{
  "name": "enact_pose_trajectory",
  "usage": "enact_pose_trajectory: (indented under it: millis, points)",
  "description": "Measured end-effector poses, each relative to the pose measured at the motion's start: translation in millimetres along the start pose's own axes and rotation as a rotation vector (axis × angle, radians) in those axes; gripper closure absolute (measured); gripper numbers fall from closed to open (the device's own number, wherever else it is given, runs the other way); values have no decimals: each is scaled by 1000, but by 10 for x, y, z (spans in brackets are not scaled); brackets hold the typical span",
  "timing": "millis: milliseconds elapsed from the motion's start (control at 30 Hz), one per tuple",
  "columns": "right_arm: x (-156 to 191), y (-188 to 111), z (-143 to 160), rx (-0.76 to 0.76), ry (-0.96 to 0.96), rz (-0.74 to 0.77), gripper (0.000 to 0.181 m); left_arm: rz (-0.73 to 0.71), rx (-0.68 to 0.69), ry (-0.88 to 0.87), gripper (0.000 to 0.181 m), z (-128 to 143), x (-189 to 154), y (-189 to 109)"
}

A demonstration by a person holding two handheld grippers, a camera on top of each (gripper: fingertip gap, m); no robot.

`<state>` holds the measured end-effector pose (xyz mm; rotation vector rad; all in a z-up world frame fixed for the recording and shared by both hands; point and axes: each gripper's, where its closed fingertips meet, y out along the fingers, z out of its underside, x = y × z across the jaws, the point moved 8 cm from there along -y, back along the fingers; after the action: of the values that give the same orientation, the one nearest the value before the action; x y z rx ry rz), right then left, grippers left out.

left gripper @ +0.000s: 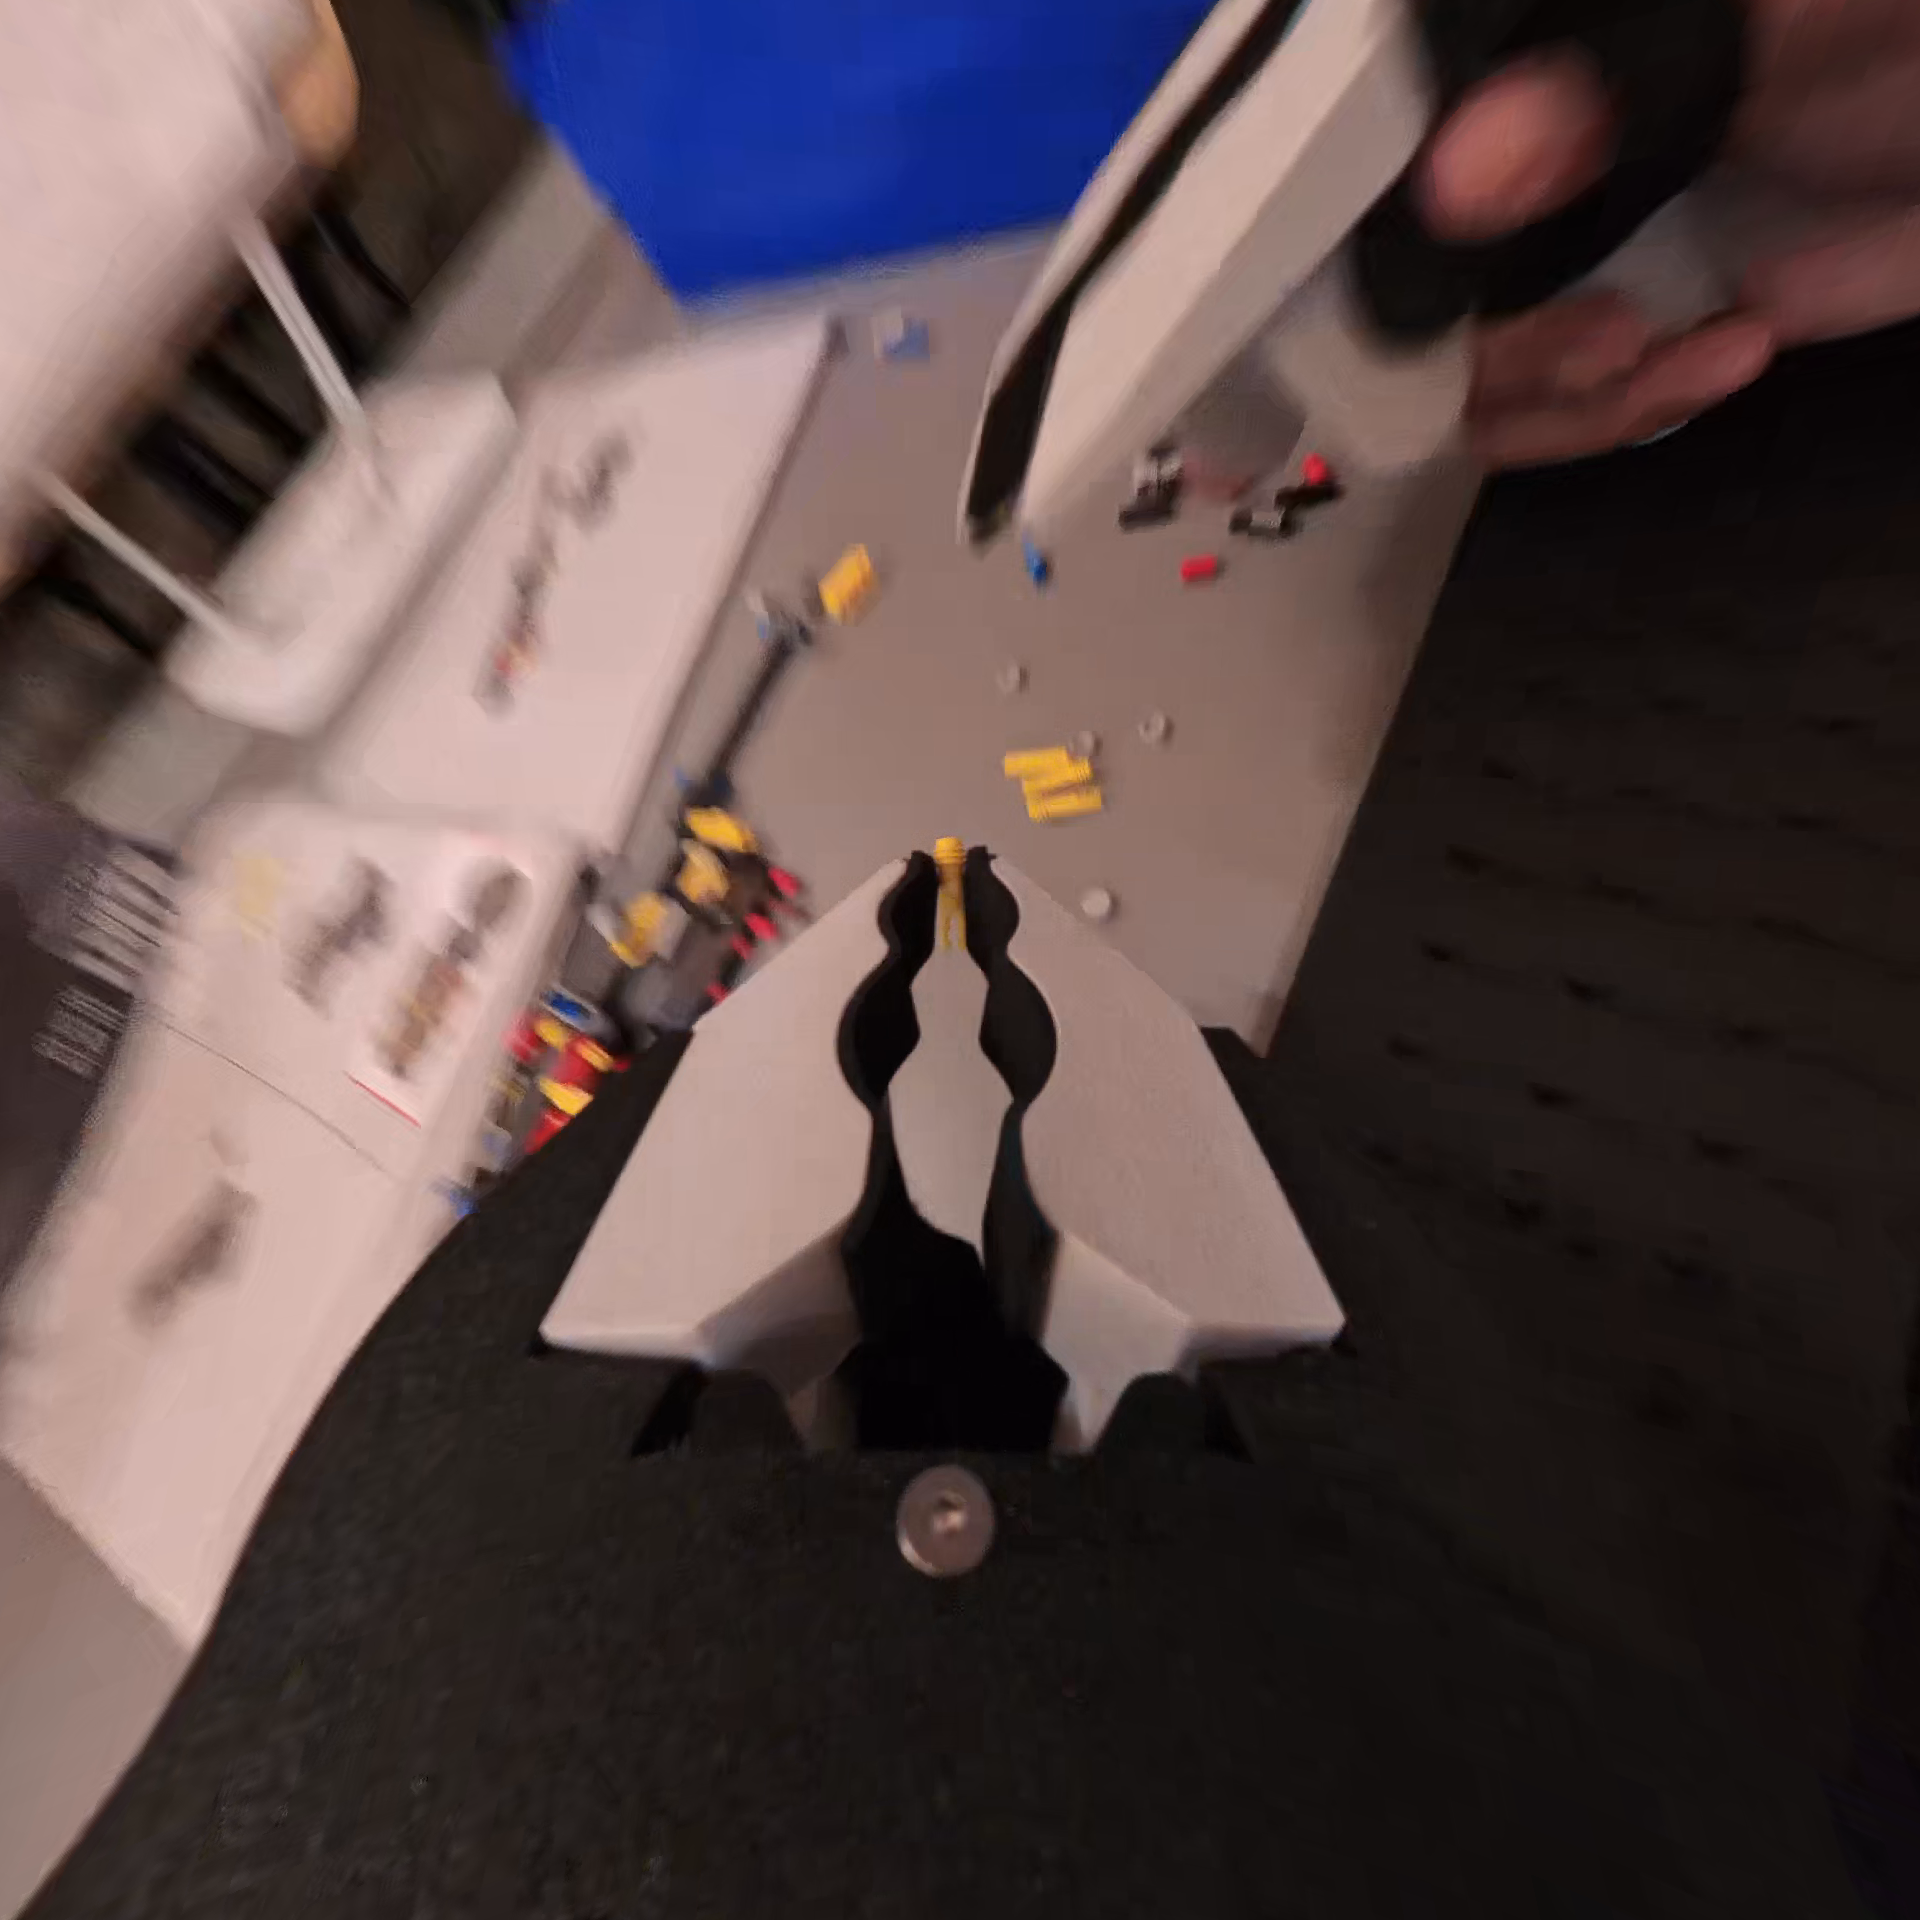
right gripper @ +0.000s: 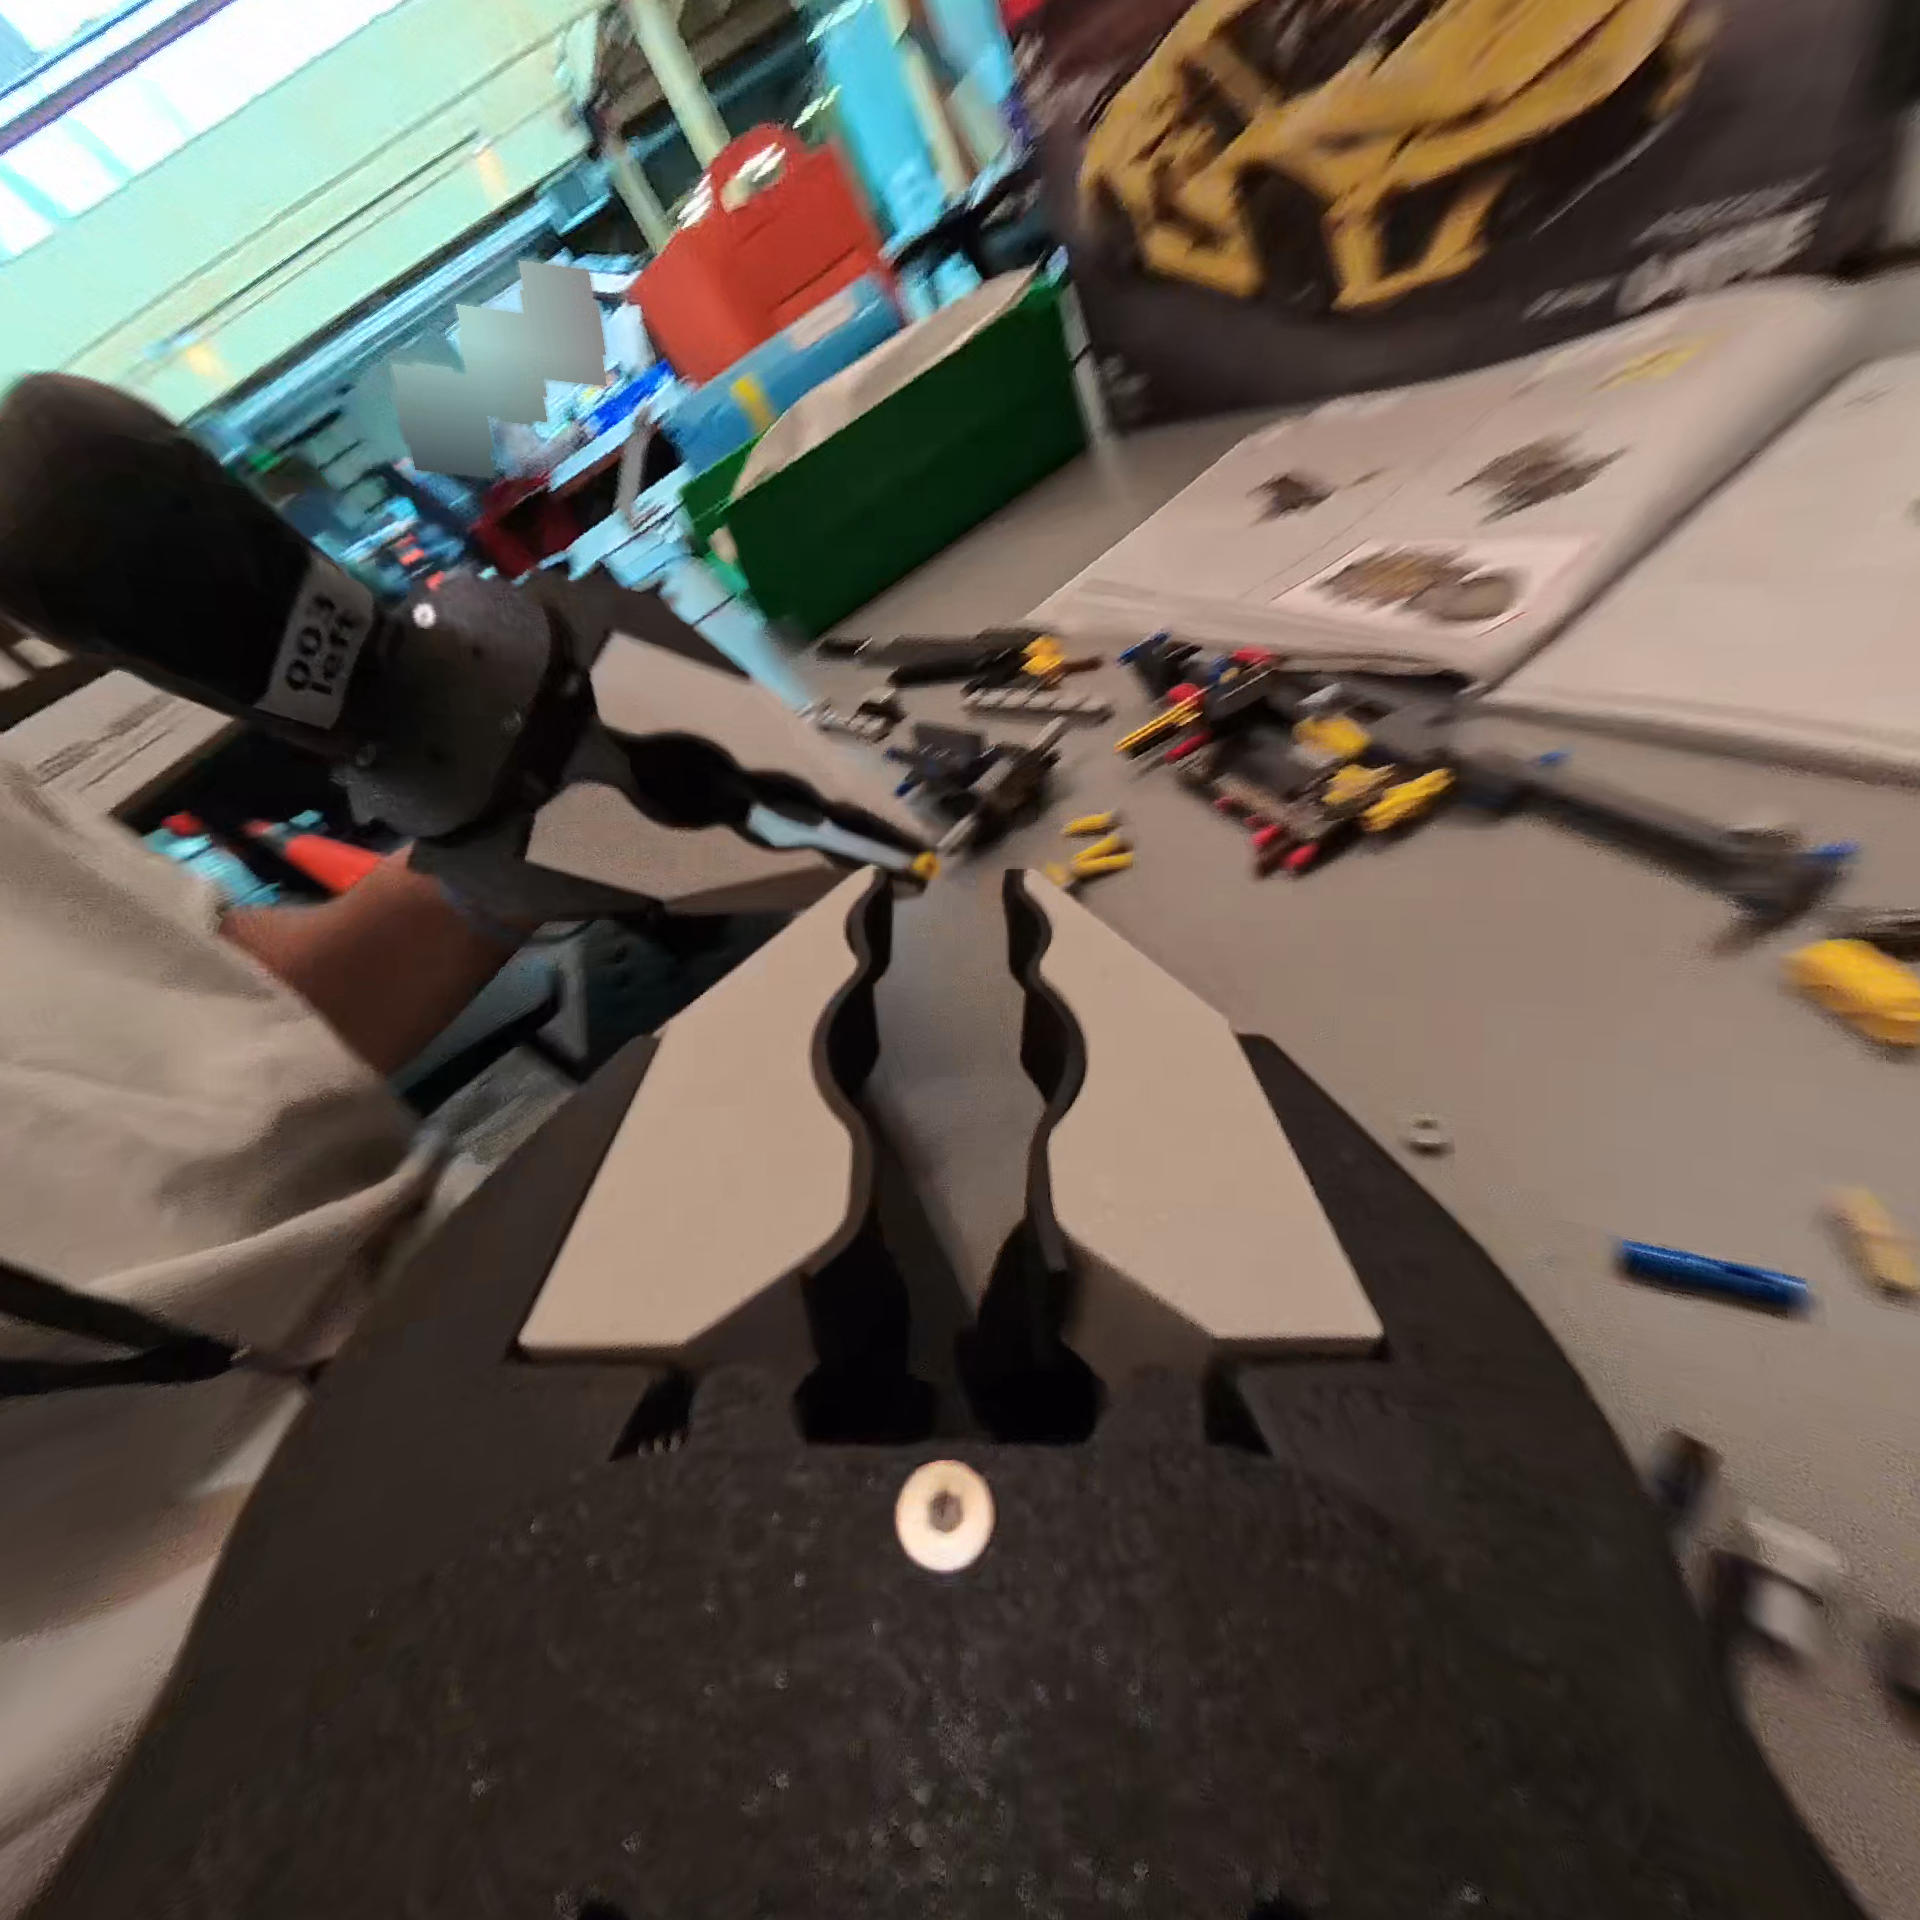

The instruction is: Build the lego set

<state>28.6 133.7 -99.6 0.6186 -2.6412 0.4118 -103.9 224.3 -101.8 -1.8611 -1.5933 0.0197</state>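
My left gripper [left gripper: 951, 862] is shut on a small yellow pin [left gripper: 950, 896], held lengthwise between its tips above the grey table [left gripper: 1226, 665]. In the right wrist view the left gripper [right gripper: 914, 864] comes in from the left with the yellow pin [right gripper: 925, 864] at its tip, just off my right gripper's left fingertip [right gripper: 868, 883]. My right gripper [right gripper: 945, 883] is open with nothing between its pads; it also shows in the left wrist view [left gripper: 987, 520] at the upper right, held by a hand. The partly built black, yellow and red model [right gripper: 1320, 769] lies on the table beyond.
Loose yellow pieces [left gripper: 1055, 784] and small grey round pieces [left gripper: 1093, 902] lie on the table. Open instruction booklets [left gripper: 623, 582] lie to the left; they show at the right in the right wrist view [right gripper: 1455, 540]. A blue pin [right gripper: 1714, 1273], a green bin [right gripper: 914, 499] and the set's box [right gripper: 1455, 156] are there too.
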Motion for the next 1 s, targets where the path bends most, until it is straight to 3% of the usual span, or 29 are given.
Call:
enact_pose_trajectory:
  millis: [100,300,400,700,800,900,1000]
  points:
    - [105,145,28,53,91,-155,160,-78,-89,250,177,-150,-49,-138]
    - [177,184,-8,-13,192,-305,166,-96,-146,414,177,-207,-114,-208]
    - [169,186,1,-33,208,-337,176,-96,-180,415,177,-230,-128,-256]
    - [203,193,25,-17,213,-404,176,-94,-213,409,177,-259,-163,-296]
    - [218,161,-4,-57,302,-525,177,-85,-332,361,176,-270,-153,-346]
    - [208,142,-41,-104,431,-695,177,7,-475,241,151,-265,-99,-405]
    - [219,173,-59,-108,473,-794,176,44,-612,196,150,-276,-57,-447]
